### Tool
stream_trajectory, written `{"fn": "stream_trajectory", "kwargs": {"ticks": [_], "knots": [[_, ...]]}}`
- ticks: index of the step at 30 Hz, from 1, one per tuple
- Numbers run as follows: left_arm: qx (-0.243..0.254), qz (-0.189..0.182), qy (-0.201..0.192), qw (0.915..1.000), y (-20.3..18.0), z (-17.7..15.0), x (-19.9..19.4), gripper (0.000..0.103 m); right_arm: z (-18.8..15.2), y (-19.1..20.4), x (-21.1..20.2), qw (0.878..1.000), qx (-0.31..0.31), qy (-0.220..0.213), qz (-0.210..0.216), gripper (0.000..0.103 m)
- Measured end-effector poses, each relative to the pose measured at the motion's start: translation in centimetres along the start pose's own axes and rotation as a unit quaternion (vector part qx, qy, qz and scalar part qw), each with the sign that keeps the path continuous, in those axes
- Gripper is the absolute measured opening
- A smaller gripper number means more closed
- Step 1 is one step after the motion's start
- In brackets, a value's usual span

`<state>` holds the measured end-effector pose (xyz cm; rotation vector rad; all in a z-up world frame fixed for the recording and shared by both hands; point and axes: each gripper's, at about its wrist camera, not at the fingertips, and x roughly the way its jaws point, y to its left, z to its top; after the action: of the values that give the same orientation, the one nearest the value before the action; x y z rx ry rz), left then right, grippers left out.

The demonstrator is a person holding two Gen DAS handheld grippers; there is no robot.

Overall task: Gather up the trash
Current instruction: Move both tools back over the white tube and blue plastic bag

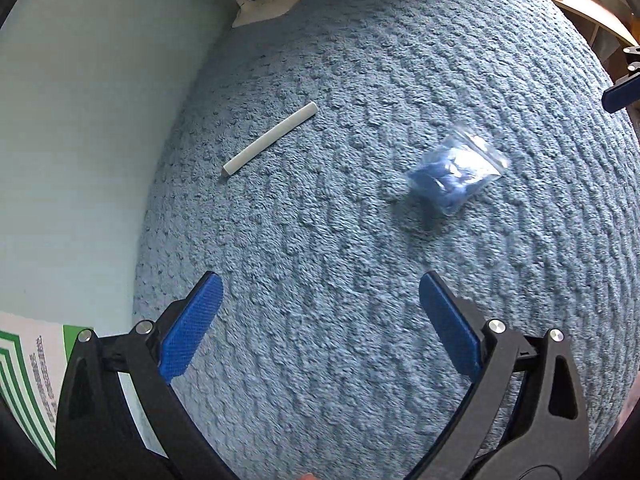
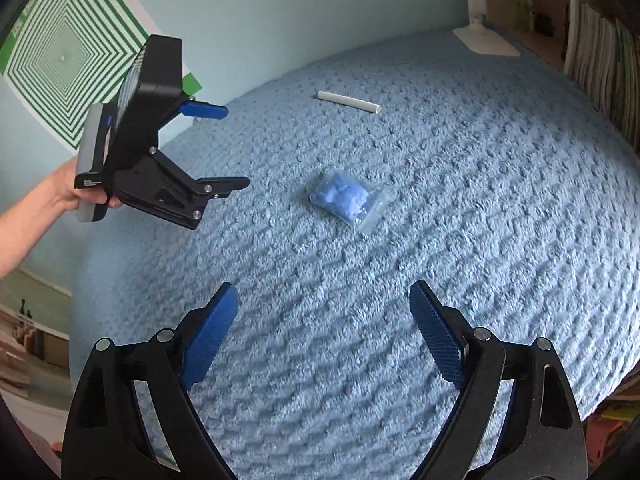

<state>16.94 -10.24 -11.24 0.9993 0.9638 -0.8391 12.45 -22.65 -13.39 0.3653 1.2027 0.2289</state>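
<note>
Two fisheye views look down along hand-held tongs onto a blue textured carpet beside a pale blue-green wall.

In the left wrist view, the left tongs stand wide apart with nothing between their blue pads, above bare carpet. Beyond them lie two pieces of trash. A white paper stick lies to the far left, slanted, near the wall. A small clear plastic bag holding crumpled blue material lies to the right of it, well apart from the stick. Neither item touches the tongs. A blue fingertip of the other tool shows at the right edge. A green-and-white striped sheet sits at the near left.

In the right wrist view, the right tongs are also spread wide and empty over the carpet. The plastic bag lies on the carpet beyond them, near the middle. The white stick lies farther off, near the wall. At left, a hand holds the left tool above the carpet edge, its fingers apart and empty. A green-and-white square-patterned poster hangs on the wall behind it. A white lamp base and shelves of books stand at the far right.
</note>
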Motion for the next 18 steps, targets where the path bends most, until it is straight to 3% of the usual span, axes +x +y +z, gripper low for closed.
{"fn": "stream_trajectory", "kwargs": {"ticks": [12, 18], "knots": [[0.056, -0.026, 0.009, 0.9981, 5.3, 3.7, 7.5, 0.096, 4.8, -0.8, 6.7, 0.999, 0.001, 0.033, 0.002, 0.087], [0.086, -0.07, 0.009, 0.9938, 7.4, 5.7, 10.9, 0.097, 5.9, -1.1, 8.7, 0.999, -0.027, 0.03, -0.019, 0.087]]}}
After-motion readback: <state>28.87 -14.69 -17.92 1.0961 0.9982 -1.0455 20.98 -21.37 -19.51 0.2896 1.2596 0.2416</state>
